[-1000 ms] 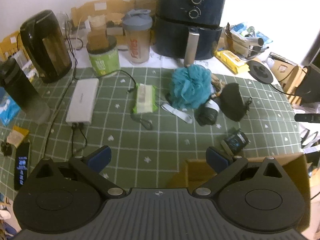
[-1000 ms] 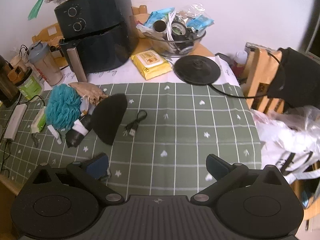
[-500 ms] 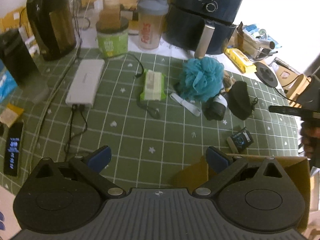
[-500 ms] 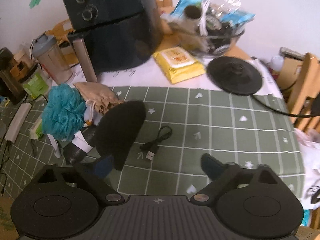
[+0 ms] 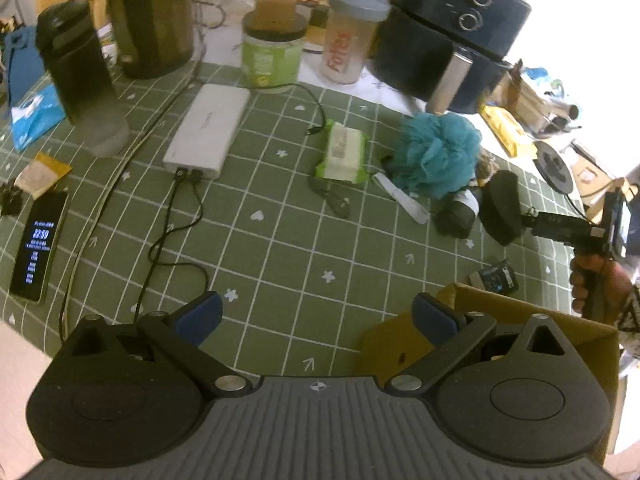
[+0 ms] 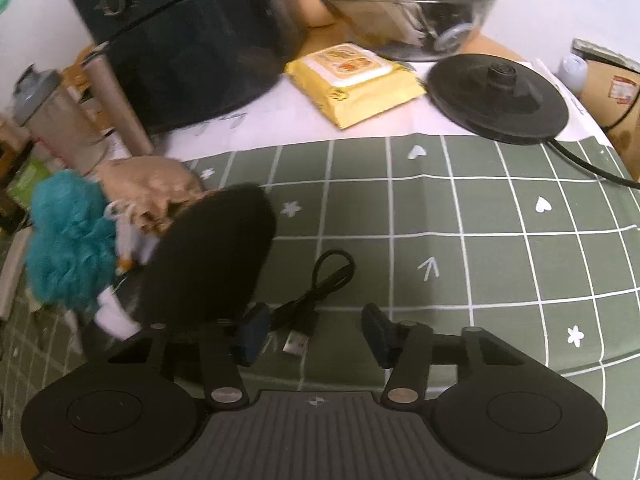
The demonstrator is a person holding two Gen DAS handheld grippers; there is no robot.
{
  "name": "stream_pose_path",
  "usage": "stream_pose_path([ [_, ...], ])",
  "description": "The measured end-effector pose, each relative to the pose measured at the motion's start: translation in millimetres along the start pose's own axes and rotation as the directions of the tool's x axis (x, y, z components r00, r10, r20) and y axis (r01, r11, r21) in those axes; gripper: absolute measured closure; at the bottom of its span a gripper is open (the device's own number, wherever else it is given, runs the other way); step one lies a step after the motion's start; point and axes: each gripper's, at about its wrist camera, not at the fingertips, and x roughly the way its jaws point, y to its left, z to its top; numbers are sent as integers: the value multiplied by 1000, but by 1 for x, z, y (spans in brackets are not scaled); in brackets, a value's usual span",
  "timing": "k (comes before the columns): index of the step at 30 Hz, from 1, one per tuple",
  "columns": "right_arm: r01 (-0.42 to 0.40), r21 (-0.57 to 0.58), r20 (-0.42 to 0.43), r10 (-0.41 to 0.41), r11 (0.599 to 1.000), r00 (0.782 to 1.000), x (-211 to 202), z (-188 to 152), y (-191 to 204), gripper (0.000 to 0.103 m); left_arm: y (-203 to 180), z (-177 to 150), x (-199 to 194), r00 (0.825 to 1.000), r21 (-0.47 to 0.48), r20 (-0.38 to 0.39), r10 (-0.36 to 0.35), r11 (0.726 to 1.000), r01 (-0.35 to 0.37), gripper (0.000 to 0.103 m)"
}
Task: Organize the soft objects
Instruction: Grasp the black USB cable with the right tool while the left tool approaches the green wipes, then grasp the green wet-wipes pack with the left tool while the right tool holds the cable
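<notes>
Right gripper closes in on the black pouch among the soft things.

Left gripper hangs spread and empty, well short of the teal bath puff. Right of the puff lies the black pouch (soft, dark, domed). Right gripper, jaws narrower than a second ago but holding nothing, has moved up beside it, over a USB cable; pickup looks next.

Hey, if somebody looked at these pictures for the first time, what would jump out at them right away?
Probably the teal bath pouf, the one bright thing on the green checked tablecloth, lying just in front of the dark air fryer. Next, the black rounded soft pouch beside it, with the open right gripper close up against it.
</notes>
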Motion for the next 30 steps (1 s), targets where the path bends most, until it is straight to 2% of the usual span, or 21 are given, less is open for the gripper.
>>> stream_pose_path([
  [2,7,22,22,-8,1000,1000,3,3,-1,55,2,-2,0,1000,-14,0,0,1000,0,0],
  [8,66,-15,23,-66,998,998,10,11,8,82,1,-2,0,1000,-26,-1,-22,999,22,0],
  [12,70,-72,2,-70,995,998,12,12,16,84,-4,1,0,999,-15,11,-40,999,40,0],
  [17,43,-73,-8,-43,996,999,5,9,15,85,-8,4,-1,997,0,31,-70,998,70,0],
  [30,-29,-111,37,33,993,999,-57,2,20,86,-16,28,8,987,66,88,-137,989,131,0],
])
